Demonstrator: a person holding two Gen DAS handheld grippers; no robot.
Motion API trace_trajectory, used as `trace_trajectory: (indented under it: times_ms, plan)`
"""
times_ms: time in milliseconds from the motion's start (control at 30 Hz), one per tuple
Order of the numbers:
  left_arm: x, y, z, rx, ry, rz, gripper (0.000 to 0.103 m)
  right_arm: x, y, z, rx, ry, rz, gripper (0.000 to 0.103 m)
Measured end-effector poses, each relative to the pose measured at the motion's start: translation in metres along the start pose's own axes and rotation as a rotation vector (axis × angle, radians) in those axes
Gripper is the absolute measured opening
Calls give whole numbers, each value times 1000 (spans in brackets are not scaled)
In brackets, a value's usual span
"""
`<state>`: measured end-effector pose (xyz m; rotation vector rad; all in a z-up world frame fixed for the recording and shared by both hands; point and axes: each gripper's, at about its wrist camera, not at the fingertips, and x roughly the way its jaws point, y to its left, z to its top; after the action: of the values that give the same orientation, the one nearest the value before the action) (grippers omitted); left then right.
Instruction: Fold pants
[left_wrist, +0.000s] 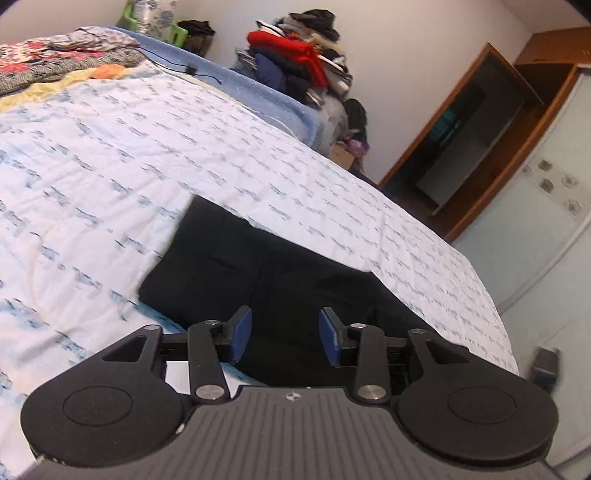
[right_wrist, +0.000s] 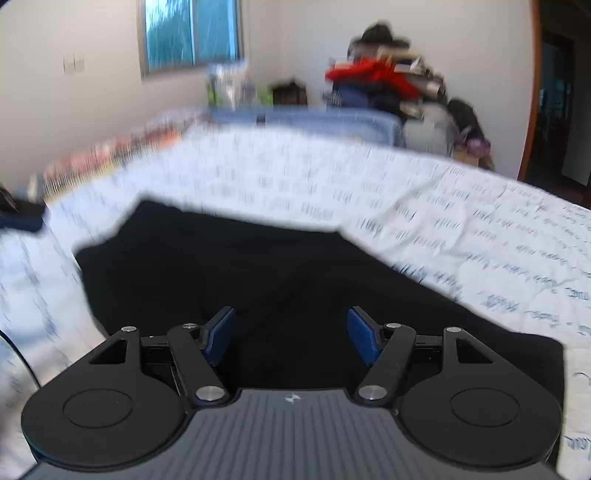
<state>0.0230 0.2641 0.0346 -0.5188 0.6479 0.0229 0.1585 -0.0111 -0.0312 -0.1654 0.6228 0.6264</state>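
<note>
Black pants (left_wrist: 236, 266) lie flat on a white bedspread with blue print (left_wrist: 110, 166), folded into a compact dark shape. My left gripper (left_wrist: 285, 334) is open, its blue pads apart, just above the near part of the pants and holding nothing. In the right wrist view the pants (right_wrist: 221, 266) fill the middle as a wide dark patch; the view is blurred. My right gripper (right_wrist: 291, 334) is open and empty above the near part of the pants.
A pile of clothes with a red garment (left_wrist: 299, 59) stands past the far edge of the bed. Patterned bedding (left_wrist: 55, 55) lies at the head. A wooden door frame (left_wrist: 480, 140) and wardrobe are on the right. A window (right_wrist: 192, 33) is in the far wall.
</note>
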Motion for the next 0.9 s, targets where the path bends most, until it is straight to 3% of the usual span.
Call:
trace_trajectory:
  times_ms: [67,100,200,267,367,500,567,667,733,800,900]
  plan:
    - [8,-3,-5,0,17,-11,49,20,17,-14,-78,60,-3,68]
    - [14,-5,-7,0,27,-16,49,23,29,-25,-135,68,-24,73]
    - [25,-9,-12,10,46,-22,49,15,47,-41,-239,-4,-103,77]
    - [26,-12,-17,21,31,-36,49,9,40,-31,-208,18,-71,77]
    - [29,-28,-21,50,0,-89,52,-7,11,-10,-86,-44,4,77]
    - [41,-68,-43,122,-38,-121,54,6,-15,26,-25,-47,31,77]
    - [45,-95,-61,201,-59,-168,54,25,-34,49,81,-5,135,77]
    - [57,-130,-85,322,-25,-281,55,63,-60,81,292,108,293,78]
    - [68,-142,-100,393,-31,-320,55,88,-68,95,363,165,396,78]
    - [86,-145,-109,432,17,-321,55,111,-68,105,372,235,444,78]
    - [115,-132,-113,384,114,-278,54,138,-62,107,300,332,379,78]
